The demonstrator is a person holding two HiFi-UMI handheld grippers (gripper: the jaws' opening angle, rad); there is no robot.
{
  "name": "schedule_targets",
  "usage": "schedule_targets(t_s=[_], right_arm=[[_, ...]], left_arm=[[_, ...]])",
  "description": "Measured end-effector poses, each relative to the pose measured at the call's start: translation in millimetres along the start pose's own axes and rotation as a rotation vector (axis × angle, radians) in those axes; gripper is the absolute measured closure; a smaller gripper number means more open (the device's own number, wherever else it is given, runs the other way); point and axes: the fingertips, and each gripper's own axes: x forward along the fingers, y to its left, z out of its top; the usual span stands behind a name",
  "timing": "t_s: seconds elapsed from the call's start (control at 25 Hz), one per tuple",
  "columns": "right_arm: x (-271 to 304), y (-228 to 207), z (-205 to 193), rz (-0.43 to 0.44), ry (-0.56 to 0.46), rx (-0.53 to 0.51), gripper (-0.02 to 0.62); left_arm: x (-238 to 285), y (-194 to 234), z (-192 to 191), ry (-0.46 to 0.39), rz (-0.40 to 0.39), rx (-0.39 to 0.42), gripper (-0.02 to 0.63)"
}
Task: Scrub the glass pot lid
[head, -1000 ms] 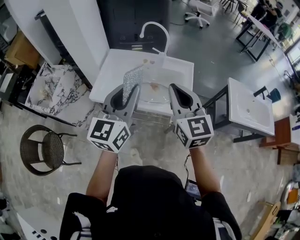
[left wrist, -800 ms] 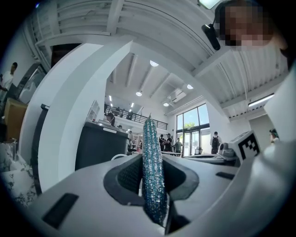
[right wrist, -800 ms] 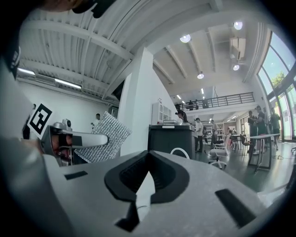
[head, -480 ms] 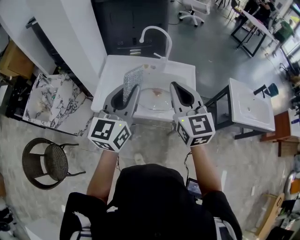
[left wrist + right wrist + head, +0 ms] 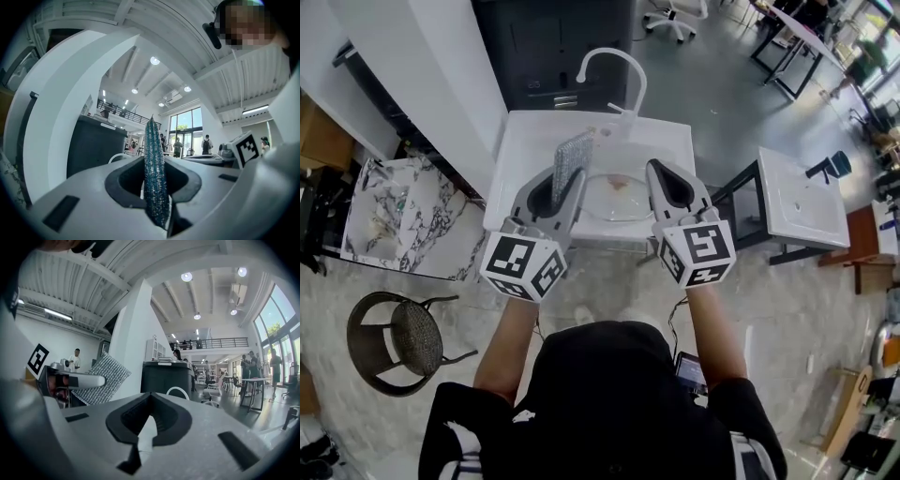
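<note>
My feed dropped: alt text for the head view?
From above, a person faces a white sink, the left gripper shut on a sparkly scrub pad, the right gripper shut and empty. A glass pot lid lies in it below the faucet.

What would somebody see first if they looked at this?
The left gripper is shut on a sparkly scrub pad that stands upright in the middle. The right gripper beside it is shut and empty. Ahead sits a white sink with a curved tap.
</note>
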Motion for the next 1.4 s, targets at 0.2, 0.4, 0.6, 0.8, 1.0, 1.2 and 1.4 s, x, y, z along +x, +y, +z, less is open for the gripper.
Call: schedule_targets(t_s=[0.2, 0.4, 0.6, 0.8, 1.0, 1.2, 1.4], right_arm=[[10.6, -3.2, -10.8, -0.014, 0.03, 0.002, 0.595], [19.9, -12.9, -22.8, -0.025, 0.055, 0.005, 0.597], [34.4, -23.4, -35.6, -0.013, 0.079, 0.009, 0.597], [56.4, -41.0, -51.0, 0.005, 0.115, 0.016, 0.597], [78.1, -65.5, -76.2, 0.031, 0.168, 0.026, 0.597], [99.9, -85.9, -106.1, 0.061, 0.228, 0.047, 0.597], [118.8, -92.8, -143.1, 0.106, 0.302, 0.065, 0.595]], left_arm=[[11.4, 8.3, -10.5, 0.02, -0.022, -0.022, 0.531], [24.8, 13.6, -20.0, 0.032, -0.034, -0.032, 0.531], [38.4, 25.1, -32.5, 0.048, -0.014, -0.038, 0.531], [61.6, 35.8, -39.5, 0.018, -0.022, -0.059, 0.531], [93.7, 41.4, -60.7, 0.043, -0.03, -0.073, 0.531], [119.9, 53.8, -87.3, 0.084, -0.012, -0.099, 0.531], [134.6, 66.6, -118.2, 0.143, 0.015, -0.109, 0.531]])
